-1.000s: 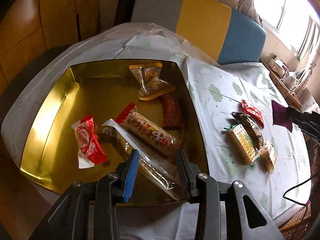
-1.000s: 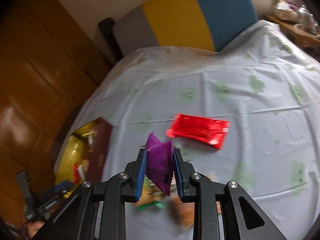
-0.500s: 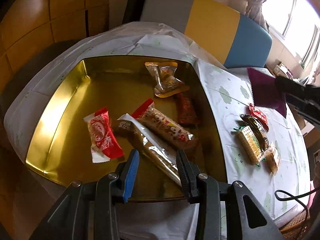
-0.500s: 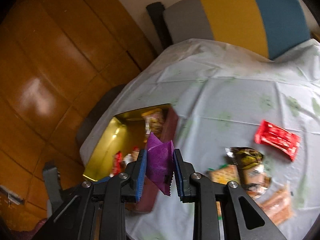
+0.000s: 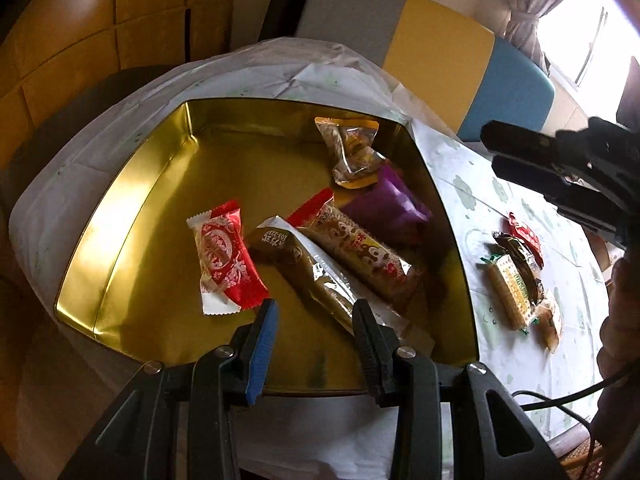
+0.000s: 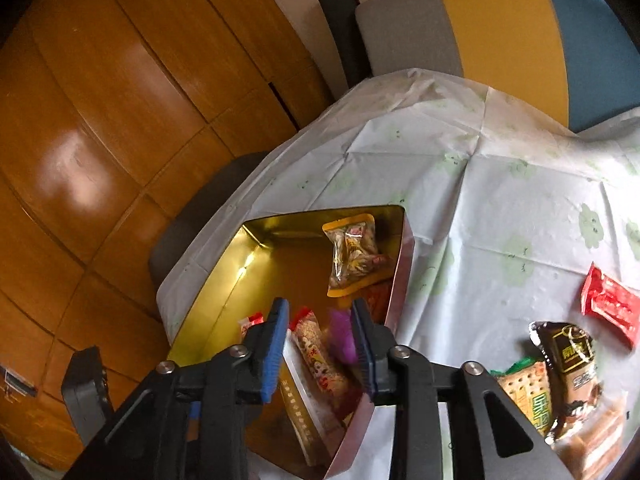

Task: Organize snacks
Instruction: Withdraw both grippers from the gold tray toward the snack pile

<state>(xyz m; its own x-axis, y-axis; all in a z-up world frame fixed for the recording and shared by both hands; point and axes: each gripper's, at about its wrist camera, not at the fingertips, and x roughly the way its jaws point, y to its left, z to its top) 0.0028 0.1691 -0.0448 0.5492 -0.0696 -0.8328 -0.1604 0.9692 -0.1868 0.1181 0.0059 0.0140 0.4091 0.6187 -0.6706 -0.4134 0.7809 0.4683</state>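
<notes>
A gold tin (image 5: 120, 216) sits on the white tablecloth and holds several snacks: a red-and-white packet (image 5: 224, 260), a brown bar (image 5: 304, 268), a cartoon-print bar (image 5: 360, 252), a clear yellow pouch (image 5: 352, 152) and a purple packet (image 5: 384, 204). My left gripper (image 5: 314, 320) is open and empty over the tin's near edge. My right gripper (image 6: 320, 320) is open above the tin (image 6: 224, 280); the purple packet (image 6: 342, 336) shows blurred between its fingers, free of them.
Several snacks lie on the cloth right of the tin: a red packet (image 6: 612, 304), a dark brown packet (image 6: 572, 368), a green-and-yellow cracker pack (image 6: 528, 396). A grey, yellow and blue chair back (image 6: 500, 24) stands behind the table. Wooden floor lies to the left.
My right gripper carried the purple packet left over the tin, then opened and released it. The purple packet now lies in the tin. My left gripper stayed open, drifting slightly.
</notes>
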